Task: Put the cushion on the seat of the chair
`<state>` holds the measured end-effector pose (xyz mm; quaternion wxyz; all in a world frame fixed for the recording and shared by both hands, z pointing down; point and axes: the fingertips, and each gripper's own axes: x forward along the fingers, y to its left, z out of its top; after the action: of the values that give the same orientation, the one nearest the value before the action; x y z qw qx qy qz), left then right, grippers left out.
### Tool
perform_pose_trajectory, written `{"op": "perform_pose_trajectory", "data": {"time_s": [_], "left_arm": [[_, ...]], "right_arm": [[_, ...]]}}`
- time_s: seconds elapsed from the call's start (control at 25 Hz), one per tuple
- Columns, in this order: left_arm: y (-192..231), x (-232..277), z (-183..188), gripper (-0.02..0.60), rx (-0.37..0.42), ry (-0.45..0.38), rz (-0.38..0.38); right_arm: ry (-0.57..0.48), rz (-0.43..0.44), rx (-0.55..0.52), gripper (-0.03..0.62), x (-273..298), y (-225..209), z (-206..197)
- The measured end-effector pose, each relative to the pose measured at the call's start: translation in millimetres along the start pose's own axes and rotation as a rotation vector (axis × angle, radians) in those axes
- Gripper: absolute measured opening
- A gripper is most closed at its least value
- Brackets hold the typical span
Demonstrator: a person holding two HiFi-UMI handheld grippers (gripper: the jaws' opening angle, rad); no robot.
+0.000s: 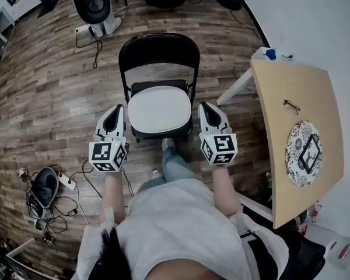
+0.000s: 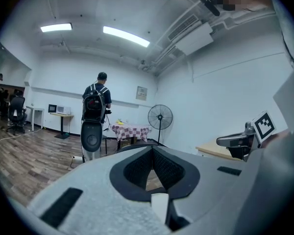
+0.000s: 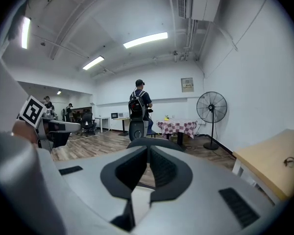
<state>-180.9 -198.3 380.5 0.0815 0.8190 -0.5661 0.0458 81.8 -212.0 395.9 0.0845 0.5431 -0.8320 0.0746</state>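
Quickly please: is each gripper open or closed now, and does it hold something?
Left gripper: closed, jaw tips together, holding nothing.
Right gripper: closed, jaw tips together, holding nothing.

Looks like an open office or lab room to me; strip lights (image 2: 126, 36) overhead, wood-look floor (image 1: 46, 80), desks (image 2: 61, 115) and office chairs (image 2: 15, 115) at the far wall, a pedestal fan (image 3: 211, 109), loose cables (image 1: 52, 206) trailing across the floor
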Motion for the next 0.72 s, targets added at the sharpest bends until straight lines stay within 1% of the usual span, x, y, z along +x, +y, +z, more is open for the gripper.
{"op": "perform_pose_trajectory", "data": {"time_s": [0.12, 0.24, 0.36, 0.44, 0.72], "left_arm": [[-5, -9, 13, 0.012, 0.001, -0.029, -0.013], [-10, -18, 27, 0.012, -0.015, -0.061, -0.020], [-13, -28, 39, 0.012, 0.004, -0.087, -0.028], [-16, -33, 48, 0.012, 0.017, -0.105, -0.036], [-19, -52, 69, 0.012, 0.013, -0.169, -0.047]], "right_arm": [[-0.037, -0.004, -0.001, 0.023, -13, 2, 16], [-0.078, -0.011, 0.006, 0.023, -25, 4, 32], [-0.118, -0.014, 0.007, 0.023, -35, 7, 47], [-0.137, -0.019, -0.005, 0.023, -41, 9, 56], [-0.185, -0.028, -0.060, 0.023, -62, 20, 78]]}}
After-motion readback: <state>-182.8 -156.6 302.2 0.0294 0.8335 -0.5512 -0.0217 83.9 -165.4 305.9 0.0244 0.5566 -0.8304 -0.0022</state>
